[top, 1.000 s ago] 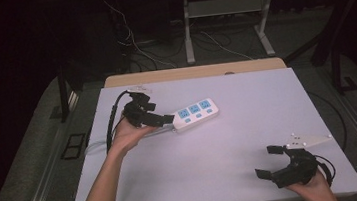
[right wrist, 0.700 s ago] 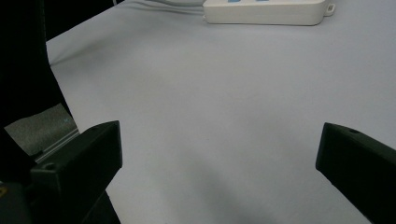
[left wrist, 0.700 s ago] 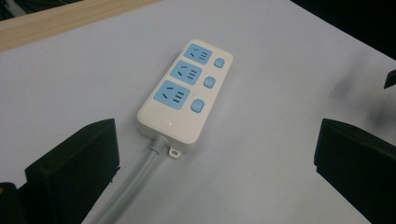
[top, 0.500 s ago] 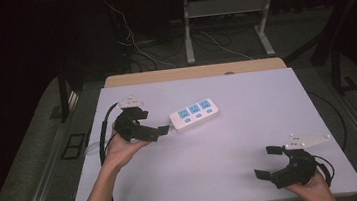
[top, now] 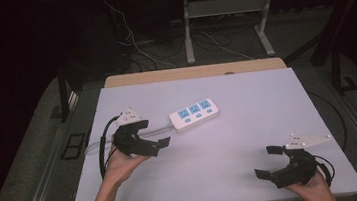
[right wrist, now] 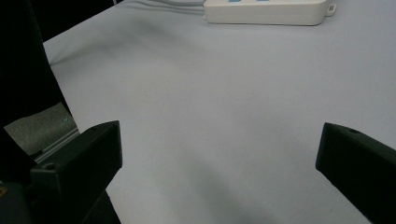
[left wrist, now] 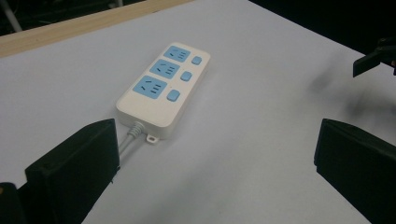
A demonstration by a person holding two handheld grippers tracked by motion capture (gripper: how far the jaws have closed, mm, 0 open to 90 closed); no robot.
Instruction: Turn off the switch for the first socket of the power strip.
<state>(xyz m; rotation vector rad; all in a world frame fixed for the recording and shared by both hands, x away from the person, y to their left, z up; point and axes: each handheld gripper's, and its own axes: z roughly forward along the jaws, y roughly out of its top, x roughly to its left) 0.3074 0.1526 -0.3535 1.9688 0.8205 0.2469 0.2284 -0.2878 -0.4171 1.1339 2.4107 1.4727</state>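
A white power strip (top: 194, 113) with three blue sockets and blue switches lies flat on the white table (top: 257, 102), left of the middle. Its grey cord (top: 157, 130) runs off to the left. My left gripper (top: 154, 133) hovers open just short of the strip's cord end, with nothing between its jaws. In the left gripper view the power strip (left wrist: 163, 86) lies ahead between the spread jaws of the left gripper (left wrist: 217, 140). My right gripper (top: 268, 161) rests open near the front right corner, empty. The right gripper view shows the power strip (right wrist: 266, 11) far off beyond the right gripper (right wrist: 219, 135).
A wooden strip (top: 193, 72) runs along the table's far edge. Behind it are metal desk legs (top: 188, 29) and loose cables (top: 145, 43) on the dark floor. The right gripper's jaw (left wrist: 373, 58) appears at the top right of the left gripper view.
My left gripper has drawn back from the power strip, toward the left and the table's front. The strip and the right gripper have stayed put.
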